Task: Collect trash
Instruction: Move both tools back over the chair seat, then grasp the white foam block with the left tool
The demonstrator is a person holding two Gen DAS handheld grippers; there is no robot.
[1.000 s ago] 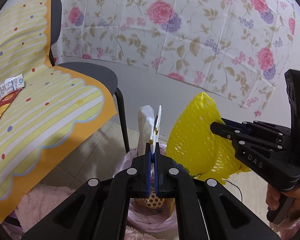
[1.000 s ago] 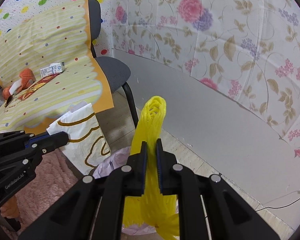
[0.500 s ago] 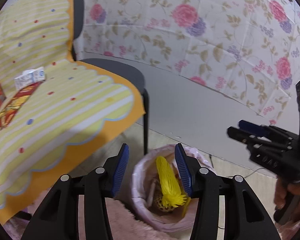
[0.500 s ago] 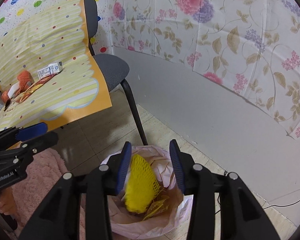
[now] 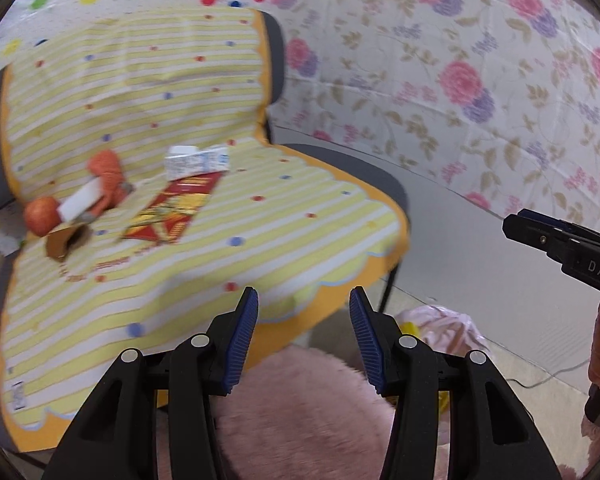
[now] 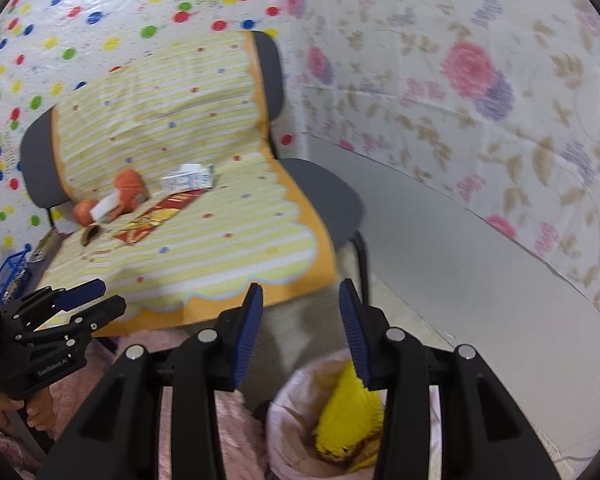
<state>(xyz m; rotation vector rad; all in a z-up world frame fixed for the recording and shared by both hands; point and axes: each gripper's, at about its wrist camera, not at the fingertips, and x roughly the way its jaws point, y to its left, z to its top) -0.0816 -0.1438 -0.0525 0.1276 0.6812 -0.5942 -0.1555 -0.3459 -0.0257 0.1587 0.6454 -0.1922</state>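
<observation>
Left wrist view looks across a striped yellow cloth [image 5: 204, 264] draped over the back and seat of a grey chair [image 5: 364, 168], which seems spread there as a catching surface so the litter sits in easy reach. Below the chair's front edge a pink-lined trash bag [image 6: 300, 432] stands open on the floor beside a fluffy pink rug [image 5: 300, 412], probably placed there so pieces lifted off the seat have only a short way to drop. A yellow foam net [image 6: 348, 420] lies inside the bag, with other scraps I cannot make out.

The left tongs [image 5: 302, 336] stand apart with nothing between the pads, aimed at the cloth. The right tongs [image 6: 298, 332] are likewise apart and empty, directly above the bag.

The trash not yet collected lies together near the seat's far side: a red and yellow wrapper [image 5: 172, 212] flat on the cloth, a white carton [image 5: 196, 160] just beyond it, an orange crumpled thing [image 5: 108, 176] touching a white tube-like piece [image 5: 80, 200], a round orange fruit [image 5: 42, 216] and a small brown box [image 5: 66, 240]. I judge the wrapper the nearest pick.
</observation>
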